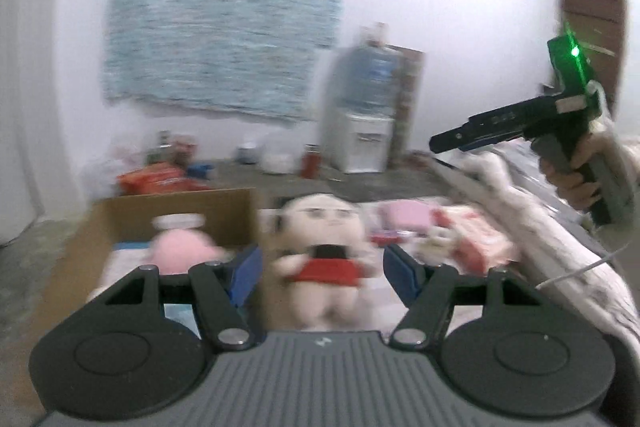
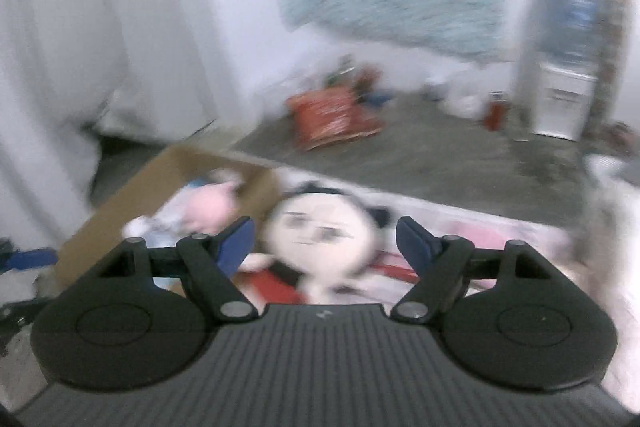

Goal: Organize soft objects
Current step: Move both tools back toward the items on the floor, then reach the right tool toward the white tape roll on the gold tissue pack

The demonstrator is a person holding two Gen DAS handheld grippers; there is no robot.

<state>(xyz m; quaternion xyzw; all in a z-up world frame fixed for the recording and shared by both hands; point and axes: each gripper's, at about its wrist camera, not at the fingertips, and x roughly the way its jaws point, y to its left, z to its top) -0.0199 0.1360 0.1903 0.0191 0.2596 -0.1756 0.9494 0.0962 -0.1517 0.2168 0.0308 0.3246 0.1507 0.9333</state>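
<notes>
A plush doll [image 1: 320, 259] with a pale face, black hair and a red dress lies on the light bedding. My left gripper [image 1: 322, 275] hangs over it, jaws open, and the blue pads [image 1: 244, 275] stand clear of the doll's sides. To the left stands a cardboard box [image 1: 120, 223] with a pink plush [image 1: 176, 251] inside. My right gripper [image 1: 436, 143] is held high at the right by a hand. In the right wrist view the right gripper [image 2: 324, 247] is open and empty, with the doll's head [image 2: 320, 231] below it and the box [image 2: 160, 179] with the pink plush [image 2: 212, 205] to the left.
Pink and red soft items [image 1: 404, 217] lie on the bed right of the doll, beside white fluffy fabric [image 1: 520, 223]. Beyond the bed is a grey floor with a red bag [image 1: 160, 179], a red bottle [image 1: 310, 163] and a water dispenser [image 1: 360, 115] against the wall.
</notes>
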